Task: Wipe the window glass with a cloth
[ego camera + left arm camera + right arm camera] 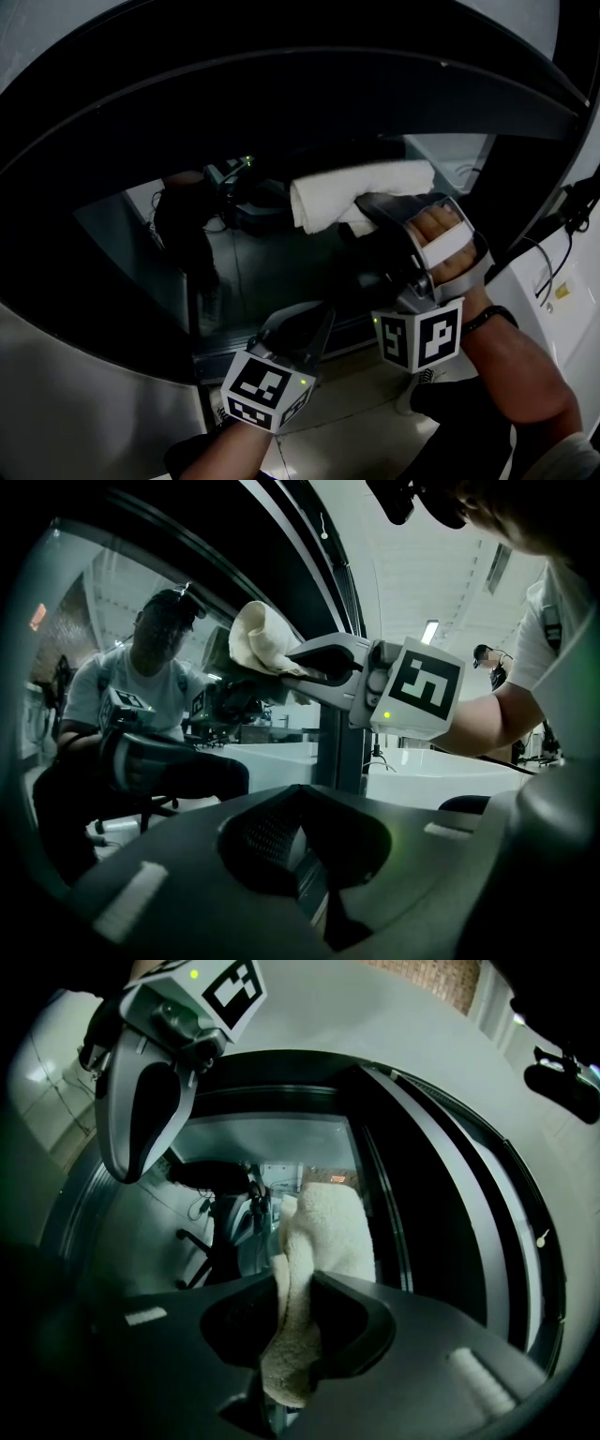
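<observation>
A white terry cloth (352, 192) lies pressed against the dark window glass (281, 267), inside a wide curved black frame (281, 84). My right gripper (373, 210) is shut on the cloth, whose folded bulk sticks out to the left of the fingertips. In the right gripper view the cloth (323, 1232) runs up between the jaws and spreads onto the glass (272, 1147). My left gripper (307, 323) hangs lower, below the cloth, shut with nothing in it. The left gripper view shows the cloth (258, 639) held by the right gripper (323, 663).
A grey metal panel (75, 394) curves below the frame at the left. Cables (553, 234) hang on the white wall at the right. The glass mirrors a seated person (141, 705) and the grippers. Pale floor (356, 412) shows beneath the arms.
</observation>
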`<state>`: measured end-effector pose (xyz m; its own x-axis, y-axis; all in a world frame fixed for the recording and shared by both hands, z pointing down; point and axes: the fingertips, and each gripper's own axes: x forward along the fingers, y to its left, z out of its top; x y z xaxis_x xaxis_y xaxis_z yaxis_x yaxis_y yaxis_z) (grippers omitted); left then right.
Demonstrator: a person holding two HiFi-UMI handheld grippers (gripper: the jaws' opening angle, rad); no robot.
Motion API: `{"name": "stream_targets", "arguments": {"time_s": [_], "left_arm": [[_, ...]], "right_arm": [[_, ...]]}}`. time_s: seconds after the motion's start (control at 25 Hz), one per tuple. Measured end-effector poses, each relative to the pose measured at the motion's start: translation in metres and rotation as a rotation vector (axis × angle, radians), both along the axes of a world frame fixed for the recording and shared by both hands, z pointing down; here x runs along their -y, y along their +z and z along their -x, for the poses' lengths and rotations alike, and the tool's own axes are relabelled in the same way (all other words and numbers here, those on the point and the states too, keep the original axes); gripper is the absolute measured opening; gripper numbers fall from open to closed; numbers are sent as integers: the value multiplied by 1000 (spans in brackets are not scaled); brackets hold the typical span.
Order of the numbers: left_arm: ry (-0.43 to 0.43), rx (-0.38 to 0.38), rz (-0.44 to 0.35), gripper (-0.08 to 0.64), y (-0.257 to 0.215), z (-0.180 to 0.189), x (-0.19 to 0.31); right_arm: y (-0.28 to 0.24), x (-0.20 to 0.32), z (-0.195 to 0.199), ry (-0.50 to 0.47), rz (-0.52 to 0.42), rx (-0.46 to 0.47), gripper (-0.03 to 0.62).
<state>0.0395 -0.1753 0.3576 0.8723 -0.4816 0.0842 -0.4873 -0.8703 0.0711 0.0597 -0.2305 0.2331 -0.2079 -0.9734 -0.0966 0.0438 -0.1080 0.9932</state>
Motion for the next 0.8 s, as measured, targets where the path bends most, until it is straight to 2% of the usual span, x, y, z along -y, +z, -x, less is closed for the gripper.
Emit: {"name": "stream_targets", "arguments": {"time_s": [0.24, 0.4, 0.8], "left_arm": [[29, -37, 32, 17, 6, -2, -4], [35, -40, 26, 17, 21, 3, 2], [41, -56, 102, 17, 32, 4, 1]], "right_arm": [[16, 4, 5, -4, 20, 14, 77], [39, 12, 10, 5, 32, 7, 78], [59, 18, 4, 17, 44, 29, 77]]}}
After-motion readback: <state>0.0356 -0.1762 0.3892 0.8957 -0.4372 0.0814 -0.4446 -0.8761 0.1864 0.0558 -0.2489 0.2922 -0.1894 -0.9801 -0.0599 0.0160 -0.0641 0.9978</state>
